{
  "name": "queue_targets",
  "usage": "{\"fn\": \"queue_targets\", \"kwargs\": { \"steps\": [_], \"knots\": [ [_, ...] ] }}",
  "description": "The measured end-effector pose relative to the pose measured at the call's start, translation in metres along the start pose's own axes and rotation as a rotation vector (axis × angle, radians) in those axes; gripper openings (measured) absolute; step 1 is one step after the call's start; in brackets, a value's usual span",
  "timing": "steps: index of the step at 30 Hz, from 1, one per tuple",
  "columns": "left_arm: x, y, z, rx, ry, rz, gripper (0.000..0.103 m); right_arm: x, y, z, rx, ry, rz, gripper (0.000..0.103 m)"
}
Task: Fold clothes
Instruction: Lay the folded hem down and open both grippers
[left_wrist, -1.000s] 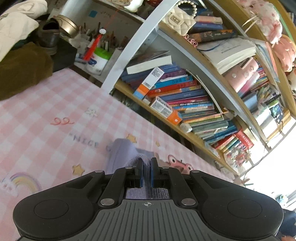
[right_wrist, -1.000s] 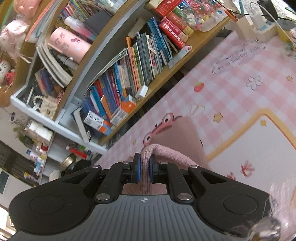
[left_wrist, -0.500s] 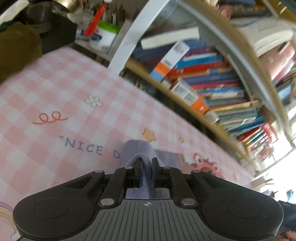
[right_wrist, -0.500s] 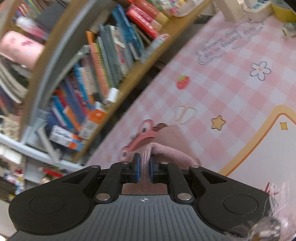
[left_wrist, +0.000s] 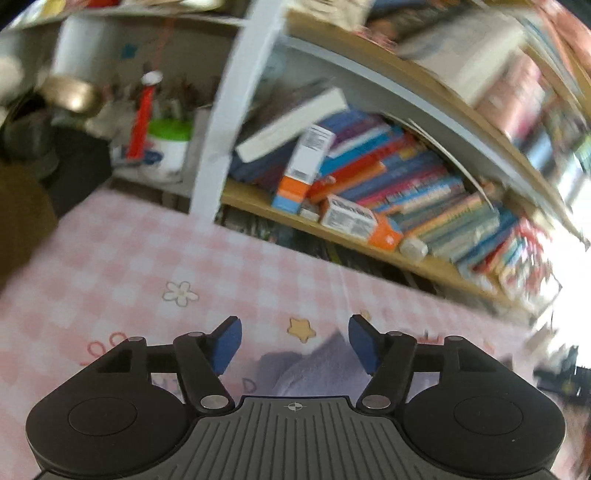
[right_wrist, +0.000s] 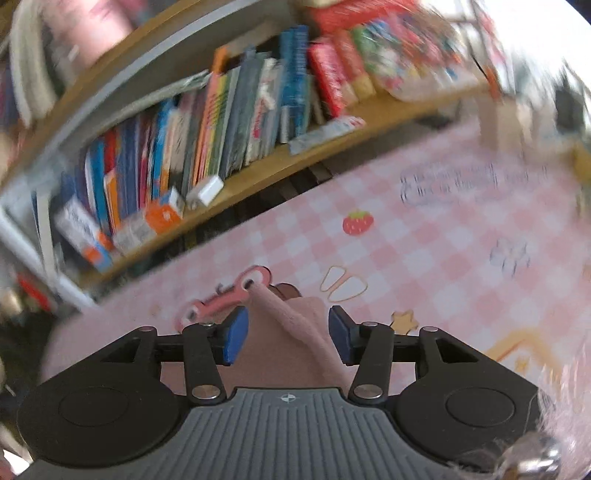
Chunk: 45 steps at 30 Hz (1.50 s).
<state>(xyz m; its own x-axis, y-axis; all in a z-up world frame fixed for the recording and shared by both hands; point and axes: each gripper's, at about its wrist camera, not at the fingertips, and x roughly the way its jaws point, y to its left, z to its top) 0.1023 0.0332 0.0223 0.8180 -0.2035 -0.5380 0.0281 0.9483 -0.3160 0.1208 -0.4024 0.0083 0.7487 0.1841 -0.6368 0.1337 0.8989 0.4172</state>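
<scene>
Pink-and-white checked cloth (left_wrist: 122, 258) covers the work surface in both wrist views, printed with small cartoon marks: a white flower (left_wrist: 181, 292) and a yellow star (left_wrist: 302, 329) ahead of the left gripper, a red strawberry (right_wrist: 357, 222) and a pale bunny-ear outline (right_wrist: 344, 284) ahead of the right one. Dark lettering (right_wrist: 469, 182) runs across the cloth beyond the strawberry, but blur makes it unreadable. A few dark letters show beside the left gripper's finger, too cut off to read.

Behind the cloth stands a wooden bookshelf (left_wrist: 332, 236) packed with leaning books (left_wrist: 399, 177). An orange-and-white box (left_wrist: 360, 222) lies on the shelf and a taller white-and-orange carton (left_wrist: 303, 168) leans against the books; the printing on both is smeared and cannot be made out. To the far left, a white tub with a green lid (left_wrist: 169, 147) holds pens.

The left gripper (left_wrist: 294, 345) has its blue-padded fingers spread wide apart, holding nothing. The lavender garment (left_wrist: 314, 367) lies on the cloth just below and between them, touching neither pad.

The right gripper (right_wrist: 285, 334) is likewise spread wide. The pink garment (right_wrist: 295, 332) rests in the gap, a raised fold running up between the pads; whether it touches either pad cannot be told.
</scene>
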Motion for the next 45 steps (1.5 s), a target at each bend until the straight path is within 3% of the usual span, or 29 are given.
{"fn": "queue_targets", "kwargs": {
  "steps": [4, 8, 9, 10, 11, 14, 18, 25, 29, 33, 35, 39, 41, 42, 43, 45],
  "knots": [
    [0.01, -0.018, -0.013, 0.147, -0.011, 0.013, 0.065, 0.003, 0.02, -0.003, -0.191, -0.013, -0.038, 0.051],
    [0.038, -0.026, -0.015, 0.192, 0.019, 0.032, 0.063, 0.026, 0.037, -0.006, -0.32, -0.009, -0.073, 0.05],
    [0.046, -0.023, -0.015, 0.179, 0.034, 0.034, 0.053, 0.033, 0.037, -0.006, -0.325, 0.0, -0.081, 0.048],
    [0.055, -0.019, -0.014, 0.151, 0.064, 0.056, 0.029, 0.043, 0.035, -0.005, -0.321, 0.019, -0.098, 0.04],
    [0.064, -0.012, -0.014, 0.102, 0.098, 0.081, 0.022, 0.05, 0.033, -0.005, -0.31, 0.031, -0.115, 0.027],
    [0.079, 0.003, -0.016, 0.006, 0.142, 0.13, 0.025, 0.069, 0.015, -0.004, -0.238, 0.094, -0.151, 0.019],
    [0.078, 0.0, -0.018, 0.038, 0.136, 0.14, 0.03, 0.075, 0.004, -0.008, -0.21, 0.101, -0.147, 0.019],
    [0.02, 0.016, -0.016, -0.018, 0.055, 0.111, 0.033, 0.029, -0.013, -0.009, -0.157, 0.046, -0.133, 0.028],
    [-0.009, 0.02, -0.032, -0.042, 0.085, 0.047, 0.034, -0.002, -0.02, -0.025, -0.152, 0.057, -0.093, 0.031],
    [-0.021, 0.021, -0.051, -0.121, 0.126, -0.01, 0.046, -0.024, -0.022, -0.046, -0.151, 0.078, -0.067, 0.032],
    [-0.019, 0.019, -0.058, -0.121, 0.154, 0.002, 0.046, -0.025, -0.024, -0.056, -0.138, 0.099, -0.062, 0.039],
    [-0.012, 0.016, -0.064, -0.09, 0.179, 0.062, 0.046, -0.021, -0.031, -0.067, -0.095, 0.124, -0.073, 0.037],
    [-0.011, 0.015, -0.065, -0.074, 0.181, 0.059, 0.04, -0.022, -0.034, -0.069, -0.077, 0.135, -0.054, 0.009],
    [-0.01, 0.014, -0.066, -0.065, 0.182, 0.057, 0.028, -0.024, -0.034, -0.07, -0.066, 0.141, -0.036, 0.007],
    [-0.01, 0.013, -0.067, -0.061, 0.184, 0.058, 0.008, -0.028, -0.034, -0.069, -0.061, 0.134, -0.013, 0.006],
    [-0.013, 0.012, -0.066, -0.057, 0.18, 0.062, 0.007, -0.039, -0.035, -0.068, -0.025, 0.112, 0.041, 0.006]
  ]
}}
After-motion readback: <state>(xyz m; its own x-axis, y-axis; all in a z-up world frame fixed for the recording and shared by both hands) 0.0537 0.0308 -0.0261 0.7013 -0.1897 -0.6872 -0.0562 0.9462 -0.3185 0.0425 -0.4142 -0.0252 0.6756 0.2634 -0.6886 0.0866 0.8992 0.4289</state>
